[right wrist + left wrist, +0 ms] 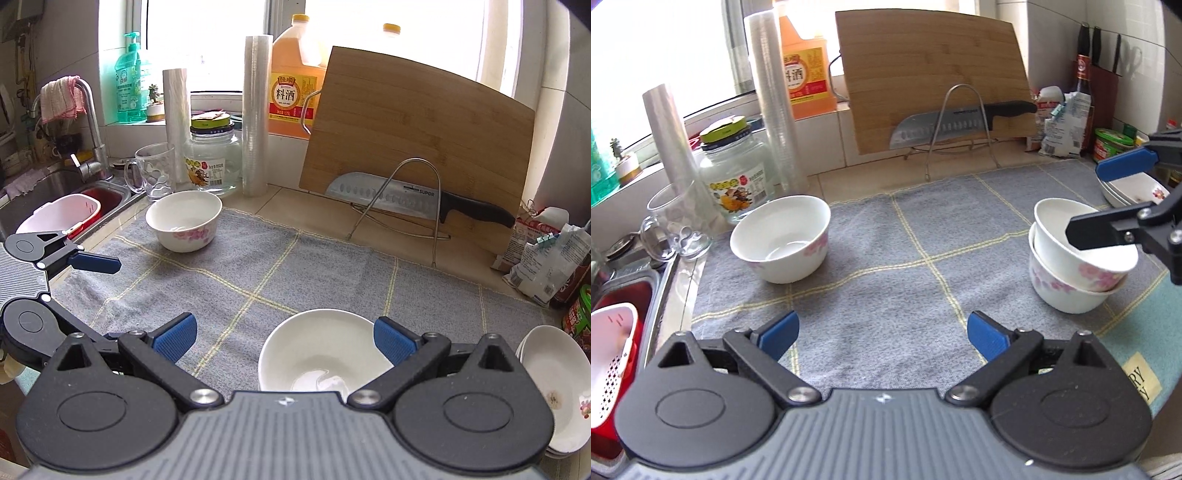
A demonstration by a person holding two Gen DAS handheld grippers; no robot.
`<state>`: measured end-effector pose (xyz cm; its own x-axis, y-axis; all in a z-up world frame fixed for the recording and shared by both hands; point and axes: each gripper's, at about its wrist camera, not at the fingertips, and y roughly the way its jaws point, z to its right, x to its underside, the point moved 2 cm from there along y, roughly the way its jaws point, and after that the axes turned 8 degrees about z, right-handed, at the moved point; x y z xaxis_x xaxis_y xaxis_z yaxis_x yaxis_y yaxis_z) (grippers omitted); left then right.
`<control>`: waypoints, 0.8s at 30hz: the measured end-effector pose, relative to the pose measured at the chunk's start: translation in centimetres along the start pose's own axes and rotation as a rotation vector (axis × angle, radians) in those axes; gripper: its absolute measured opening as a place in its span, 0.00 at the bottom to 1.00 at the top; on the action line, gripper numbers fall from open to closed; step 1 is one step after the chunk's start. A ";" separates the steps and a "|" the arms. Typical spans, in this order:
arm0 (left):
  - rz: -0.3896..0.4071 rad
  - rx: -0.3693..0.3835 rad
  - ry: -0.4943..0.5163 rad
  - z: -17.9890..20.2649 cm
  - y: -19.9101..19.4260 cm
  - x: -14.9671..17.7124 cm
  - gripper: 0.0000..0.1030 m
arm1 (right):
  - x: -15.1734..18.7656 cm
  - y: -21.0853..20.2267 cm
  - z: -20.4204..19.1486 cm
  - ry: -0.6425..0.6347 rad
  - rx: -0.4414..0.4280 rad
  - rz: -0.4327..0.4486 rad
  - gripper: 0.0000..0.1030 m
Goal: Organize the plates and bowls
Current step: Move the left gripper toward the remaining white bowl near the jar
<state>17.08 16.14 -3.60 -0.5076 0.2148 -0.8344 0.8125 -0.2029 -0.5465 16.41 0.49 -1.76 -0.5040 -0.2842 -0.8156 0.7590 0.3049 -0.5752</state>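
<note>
A single white bowl with pink flowers (781, 238) stands at the far left of the grey checked mat (886, 266); it also shows in the right wrist view (184, 220). Two like bowls sit nested (1075, 266) at the mat's right. My right gripper (1097, 195) is open and hovers over the nested bowls, one finger above the top bowl's mouth; the top bowl (321, 356) lies just under its right finger. My left gripper (882, 334) is open and empty over the mat's near edge. White plates (554, 384) are stacked at the right.
A cutting board (934, 81) and knife (960, 123) lean in a wire rack at the back. A glass jar (735, 173), glass mug (672, 225), plastic cup stacks and an orange bottle (803, 70) stand back left. The sink (74, 195) lies left. Bags and jars crowd the right.
</note>
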 end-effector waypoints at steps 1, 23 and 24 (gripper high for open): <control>-0.001 -0.021 -0.015 -0.3 -0.2 0.0 0.95 | -0.1 0.1 -0.1 -0.012 -0.014 0.009 1.00; 0.025 -0.080 -0.008 -10.9 1.9 -4.3 0.97 | -2.9 4.9 -8.3 -0.063 -0.044 0.077 1.00; 0.026 -0.068 0.002 -11.3 2.4 -4.5 0.97 | -3.0 5.4 -8.8 -0.063 -0.030 0.073 1.00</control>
<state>24.49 25.48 -0.37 -0.4855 0.2122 -0.8481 0.8431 -0.1427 -0.5184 18.42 11.00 -2.94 -0.4204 -0.3167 -0.8502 0.7794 0.3538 -0.5172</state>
